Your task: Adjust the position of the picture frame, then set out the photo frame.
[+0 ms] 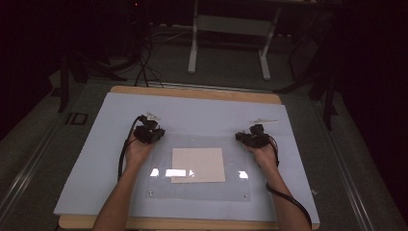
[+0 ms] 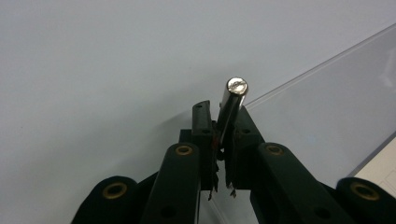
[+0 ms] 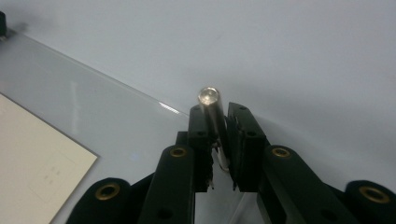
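At frame centre, metal pins (image 2: 235, 100) (image 3: 211, 105) are being clamped by left gripper (image 1: 149, 131) and right gripper (image 1: 253, 137) — next, lowering onto clear sheet (image 1: 235, 185) corners is likely called for.

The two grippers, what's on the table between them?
In the high view, a clear plastic sheet with a beige paper lies between the left gripper and right gripper.

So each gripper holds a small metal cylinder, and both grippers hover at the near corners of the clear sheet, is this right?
Not quite. The left gripper and right gripper are at the far corners of the clear sheet, as the high view shows. Each does hold a small metal cylinder.
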Action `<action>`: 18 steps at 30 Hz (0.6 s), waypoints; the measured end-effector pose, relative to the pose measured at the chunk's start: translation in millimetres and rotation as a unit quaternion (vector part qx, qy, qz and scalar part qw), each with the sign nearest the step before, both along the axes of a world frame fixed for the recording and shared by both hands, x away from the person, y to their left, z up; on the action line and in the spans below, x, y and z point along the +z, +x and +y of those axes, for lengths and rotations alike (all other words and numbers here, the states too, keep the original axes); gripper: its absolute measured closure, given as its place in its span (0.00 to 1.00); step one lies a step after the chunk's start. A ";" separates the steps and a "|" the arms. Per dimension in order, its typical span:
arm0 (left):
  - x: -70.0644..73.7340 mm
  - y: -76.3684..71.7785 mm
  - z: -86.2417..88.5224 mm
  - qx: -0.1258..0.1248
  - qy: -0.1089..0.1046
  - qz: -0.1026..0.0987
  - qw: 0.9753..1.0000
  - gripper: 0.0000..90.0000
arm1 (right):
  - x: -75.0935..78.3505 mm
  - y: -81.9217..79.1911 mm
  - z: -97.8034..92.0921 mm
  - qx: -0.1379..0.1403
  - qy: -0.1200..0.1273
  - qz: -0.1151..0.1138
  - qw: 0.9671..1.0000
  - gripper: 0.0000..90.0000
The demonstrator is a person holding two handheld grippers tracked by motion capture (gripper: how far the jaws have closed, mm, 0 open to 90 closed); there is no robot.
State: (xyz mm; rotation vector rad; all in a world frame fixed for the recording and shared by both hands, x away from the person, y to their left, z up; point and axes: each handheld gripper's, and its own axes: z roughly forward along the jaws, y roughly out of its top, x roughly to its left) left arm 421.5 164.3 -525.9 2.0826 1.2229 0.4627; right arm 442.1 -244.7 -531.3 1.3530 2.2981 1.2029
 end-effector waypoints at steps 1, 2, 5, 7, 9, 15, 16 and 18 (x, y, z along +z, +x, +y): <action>-0.2 -0.2 -0.1 0.001 -0.001 -0.001 1.000 0.93 | 0.6 -0.1 0.9 0.000 -0.006 -0.002 1.000 0.90; -0.8 -1.1 0.0 0.005 -0.005 -0.003 1.000 0.92 | 1.3 -0.6 2.2 0.000 -0.015 -0.005 1.000 0.90; -1.7 -2.9 1.0 0.007 -0.012 -0.010 1.000 0.92 | 1.7 -1.3 3.3 -0.001 -0.023 -0.009 1.000 0.90; -2.6 -5.2 4.3 0.007 -0.029 -0.018 0.999 0.91 | 2.3 -2.7 4.4 -0.001 -0.033 -0.015 0.999 0.90; -1.9 -7.5 8.4 0.006 -0.048 -0.028 0.998 0.89 | 3.4 -4.7 5.4 0.000 -0.045 -0.028 0.999 0.89; 7.9 -15.4 14.5 0.001 -0.078 -0.060 0.995 0.86 | 13.9 -14.5 3.0 -0.010 -0.052 -0.080 0.995 0.85; 10.4 -17.1 15.9 0.003 -0.082 -0.070 0.994 0.86 | 15.9 -19.2 3.3 -0.010 -0.062 -0.100 0.993 0.86; 14.1 -20.3 19.1 0.009 -0.096 -0.083 0.992 0.86 | 16.3 -22.7 3.2 -0.012 -0.054 -0.111 0.992 0.87</action>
